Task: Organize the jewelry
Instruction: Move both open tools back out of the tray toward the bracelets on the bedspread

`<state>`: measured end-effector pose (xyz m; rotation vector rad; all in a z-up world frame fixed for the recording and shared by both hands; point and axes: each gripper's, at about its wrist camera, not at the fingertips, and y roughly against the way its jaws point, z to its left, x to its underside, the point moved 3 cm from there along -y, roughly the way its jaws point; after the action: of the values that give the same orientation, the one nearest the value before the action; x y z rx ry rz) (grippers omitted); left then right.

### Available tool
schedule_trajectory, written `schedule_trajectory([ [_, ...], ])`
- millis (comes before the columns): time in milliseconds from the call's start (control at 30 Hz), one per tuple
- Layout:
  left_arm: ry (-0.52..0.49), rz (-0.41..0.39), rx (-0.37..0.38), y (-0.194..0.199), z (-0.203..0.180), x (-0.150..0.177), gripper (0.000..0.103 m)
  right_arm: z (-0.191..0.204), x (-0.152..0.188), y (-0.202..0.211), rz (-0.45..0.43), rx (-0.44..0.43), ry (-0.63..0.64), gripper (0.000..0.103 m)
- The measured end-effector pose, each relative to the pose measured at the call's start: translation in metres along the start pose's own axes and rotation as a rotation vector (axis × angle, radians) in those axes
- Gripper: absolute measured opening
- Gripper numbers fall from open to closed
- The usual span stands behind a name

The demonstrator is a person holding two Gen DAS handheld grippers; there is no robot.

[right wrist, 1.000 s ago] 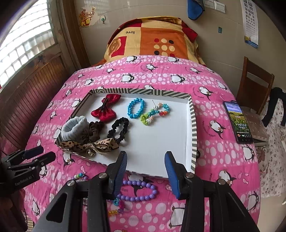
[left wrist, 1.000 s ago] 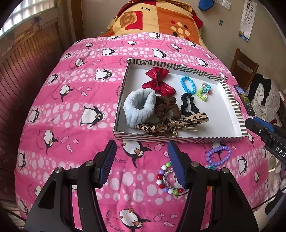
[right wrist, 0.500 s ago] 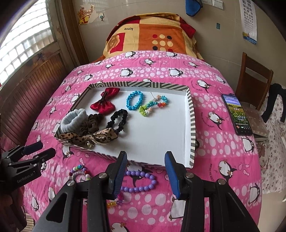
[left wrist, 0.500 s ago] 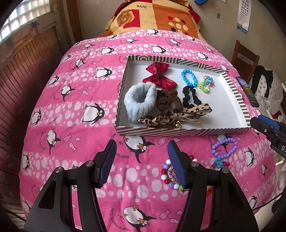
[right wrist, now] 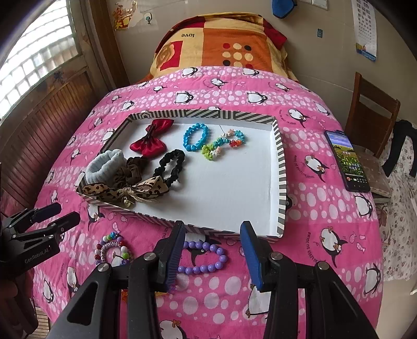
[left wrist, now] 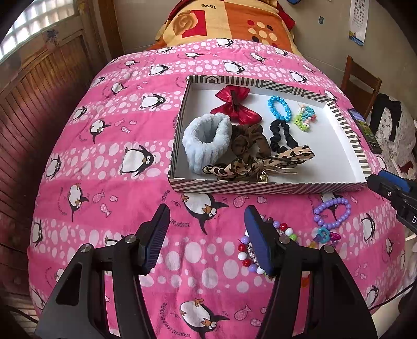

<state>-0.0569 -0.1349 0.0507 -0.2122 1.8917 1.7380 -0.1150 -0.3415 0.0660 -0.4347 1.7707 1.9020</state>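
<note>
Pink penguin bedspread (right wrist: 325, 208) under me; my right gripper (right wrist: 212, 250), jaws apart and empty, hangs over the purple bracelet (right wrist: 206, 256) just outside the tray (right wrist: 281, 167). I'd drop straight, pinching 1 strand.

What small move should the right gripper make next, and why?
Probably lower the right gripper onto the purple bracelet: its jaws are open and empty, the bracelet lies on the quilt between them, outside the tray.

Bed (right wrist: 208, 86) under pink penguin quilt; orange blanket (right wrist: 221, 47) at 12 o'clock; daylit window (right wrist: 34, 67) at 10; wooden chair (right wrist: 372, 114) at 3; beige wall (right wrist: 325, 15).
</note>
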Motion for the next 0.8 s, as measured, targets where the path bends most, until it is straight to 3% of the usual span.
schedule_trajectory([
  [800, -0.009, 0.028, 0.016, -0.0077, -0.0037, 0.0028, 0.059, -0.0074, 0.0055, -0.0068, 0.02, 0.014, -0.012, 0.042],
])
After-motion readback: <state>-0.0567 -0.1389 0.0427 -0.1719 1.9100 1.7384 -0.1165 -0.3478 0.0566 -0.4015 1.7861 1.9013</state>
